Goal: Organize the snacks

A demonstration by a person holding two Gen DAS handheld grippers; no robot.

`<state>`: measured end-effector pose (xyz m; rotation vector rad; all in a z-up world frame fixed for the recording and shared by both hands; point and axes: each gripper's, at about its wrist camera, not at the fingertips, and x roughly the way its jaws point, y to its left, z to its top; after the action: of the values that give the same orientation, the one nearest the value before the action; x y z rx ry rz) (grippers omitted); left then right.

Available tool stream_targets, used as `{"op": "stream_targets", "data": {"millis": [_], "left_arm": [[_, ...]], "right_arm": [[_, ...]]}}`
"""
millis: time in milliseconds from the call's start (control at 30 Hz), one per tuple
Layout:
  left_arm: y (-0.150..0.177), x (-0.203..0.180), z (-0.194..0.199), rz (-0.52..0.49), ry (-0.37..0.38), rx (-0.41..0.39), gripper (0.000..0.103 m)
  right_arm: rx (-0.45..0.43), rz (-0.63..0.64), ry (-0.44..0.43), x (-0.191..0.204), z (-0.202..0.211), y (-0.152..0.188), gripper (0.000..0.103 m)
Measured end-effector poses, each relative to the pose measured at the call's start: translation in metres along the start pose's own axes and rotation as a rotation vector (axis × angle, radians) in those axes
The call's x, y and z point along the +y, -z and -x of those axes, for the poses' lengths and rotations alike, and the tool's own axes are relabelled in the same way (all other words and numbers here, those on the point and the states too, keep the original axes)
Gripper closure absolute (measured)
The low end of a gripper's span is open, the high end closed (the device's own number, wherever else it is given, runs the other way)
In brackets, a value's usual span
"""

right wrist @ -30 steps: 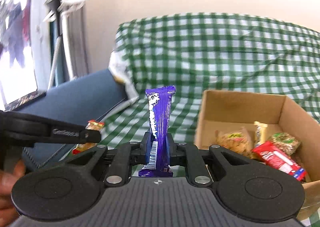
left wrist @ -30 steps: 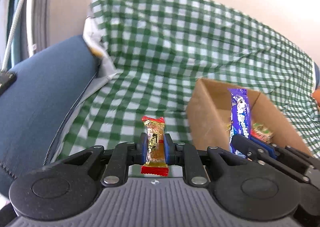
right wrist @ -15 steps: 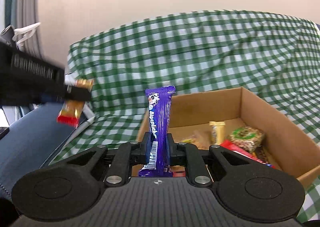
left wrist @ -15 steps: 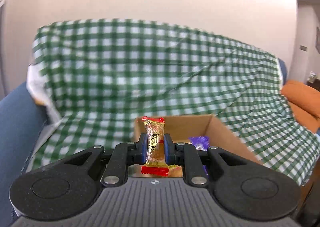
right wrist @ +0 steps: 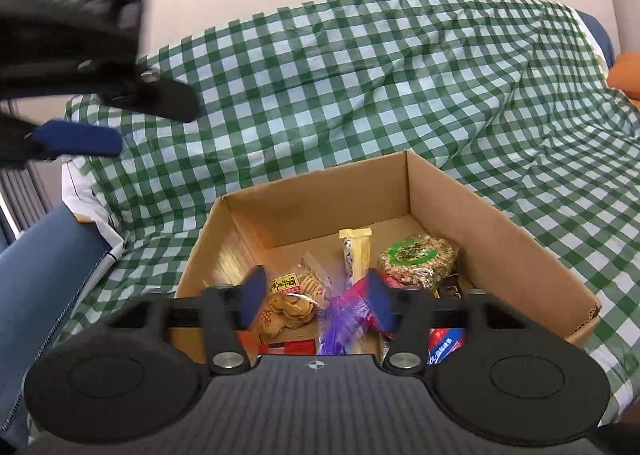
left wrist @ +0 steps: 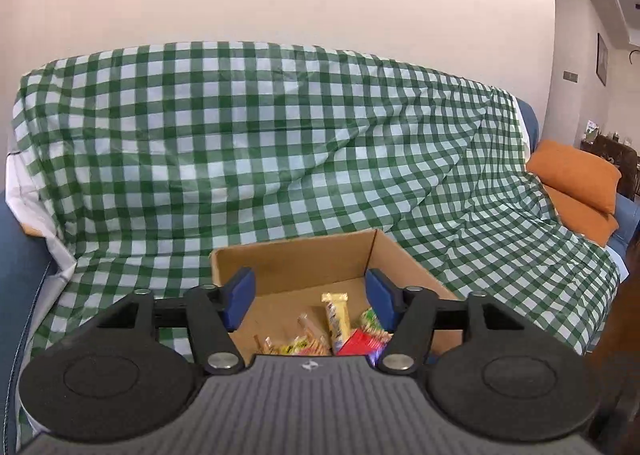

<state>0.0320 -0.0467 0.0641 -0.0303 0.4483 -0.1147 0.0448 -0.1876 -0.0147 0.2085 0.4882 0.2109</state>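
An open cardboard box sits on the checked cloth and holds several snacks: a peanut packet, a yellow bar and a biscuit bag. My right gripper hangs over the box's near side, its jaws opening. A purple bar is a blur low between them, loose and dropping into the box. My left gripper is over the box too, its jaws opening with nothing between them. From the right wrist view the left gripper shows at the upper left.
A green-and-white checked cloth covers a blue sofa. An orange cushion lies at the sofa's right end. A pale wall rises behind the backrest.
Both grippers swung over the box and opened. The red-ended candy has left the left jaws. The purple bar has slipped down out of the right jaws.
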Motion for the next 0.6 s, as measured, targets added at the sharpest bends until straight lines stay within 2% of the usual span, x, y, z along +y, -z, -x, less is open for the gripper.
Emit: {"op": "stream_targets", "data": {"millis": [100, 200, 300, 333, 367, 433, 500, 600], "left_arm": [[0.013, 0.010, 0.012, -0.009, -0.023, 0.006, 0.019], [0.021, 0.017, 0.022, -0.071, -0.046, -0.013, 0.012], [0.025, 0.022, 0.029, -0.115, -0.068, -0.036, 0.011], [0.026, 0.025, 0.031, -0.112, -0.070, -0.048, 0.010], [0.027, 0.028, 0.031, -0.099, -0.077, -0.054, 0.003], [0.034, 0.039, 0.032, 0.000, -0.073, -0.043, 0.000], [0.050, 0.045, 0.030, 0.100, -0.071, 0.006, 0.000], [0.067, 0.039, 0.018, 0.113, -0.092, 0.138, 0.000]], "right_arm": [[-0.003, 0.010, 0.011, -0.001, 0.006, 0.000, 0.033], [-0.001, 0.018, 0.028, 0.001, 0.012, -0.001, 0.020], [-0.007, 0.022, 0.052, 0.001, 0.020, -0.006, 0.009], [-0.008, 0.017, 0.069, 0.000, 0.023, -0.010, 0.005], [-0.003, 0.010, 0.087, -0.002, 0.026, -0.015, 0.003], [0.011, 0.000, 0.111, -0.008, 0.035, -0.032, 0.001], [0.007, 0.020, 0.116, -0.015, 0.043, -0.045, 0.001], [0.015, 0.083, 0.125, -0.027, 0.053, -0.050, 0.001]]}}
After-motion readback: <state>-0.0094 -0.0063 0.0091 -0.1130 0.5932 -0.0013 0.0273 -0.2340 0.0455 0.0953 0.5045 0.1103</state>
